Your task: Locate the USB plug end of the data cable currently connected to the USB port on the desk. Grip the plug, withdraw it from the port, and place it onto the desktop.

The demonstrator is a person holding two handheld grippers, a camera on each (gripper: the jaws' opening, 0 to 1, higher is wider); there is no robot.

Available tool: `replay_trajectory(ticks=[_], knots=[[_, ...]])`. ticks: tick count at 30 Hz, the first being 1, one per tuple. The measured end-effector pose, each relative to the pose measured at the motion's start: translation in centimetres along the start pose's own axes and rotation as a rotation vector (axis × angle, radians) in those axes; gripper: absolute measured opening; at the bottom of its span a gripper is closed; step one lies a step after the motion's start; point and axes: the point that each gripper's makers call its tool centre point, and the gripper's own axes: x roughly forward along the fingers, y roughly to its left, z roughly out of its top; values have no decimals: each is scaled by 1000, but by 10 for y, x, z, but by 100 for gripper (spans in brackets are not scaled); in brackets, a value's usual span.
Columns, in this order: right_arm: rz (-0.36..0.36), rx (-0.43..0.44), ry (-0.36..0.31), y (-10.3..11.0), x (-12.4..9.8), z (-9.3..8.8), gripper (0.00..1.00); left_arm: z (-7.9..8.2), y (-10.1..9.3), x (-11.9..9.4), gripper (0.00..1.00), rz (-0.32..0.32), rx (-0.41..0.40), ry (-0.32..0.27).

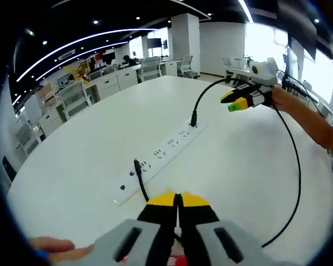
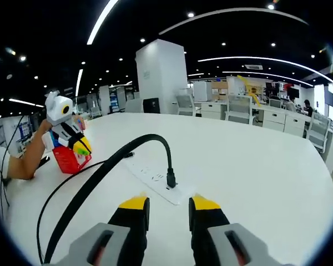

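Note:
A white power strip lies on the round white table. A black plug stands in its end socket, and its thick black cable arches up and away. My right gripper is open, hovering just short of that plug with nothing between its jaws; it also appears at the far side of the strip. My left gripper is shut near the strip's other end, where a second black plug sits. It appears again beside a red box-like thing.
Office desks and chairs ring the table, and a white pillar stands behind it. The person's forearm reaches in at the table's edge, and fingers show low down. The cable loops loosely over the tabletop.

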Motion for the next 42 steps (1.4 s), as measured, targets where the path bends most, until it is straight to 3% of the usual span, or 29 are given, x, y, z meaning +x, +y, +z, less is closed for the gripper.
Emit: replay_trajectory(ticks=[10,16,25,31,42], knots=[[70,-26,-33,3,4,-1,32,-5,-13,-5,2,-71,40,10],[77,-68,19,0,10,-2,30,-6,-14,-4,2,-61,37,22],[85,-75,14,-8,22,0,30,-10,-24,-8,2,-106,63,33],[91,-49,18,-11,31,-9,30,-11,-22,-6,2,-86,49,48],[101,-41,7,-1,43,-6,29,-8,-19,-7,2,-89,62,29]])
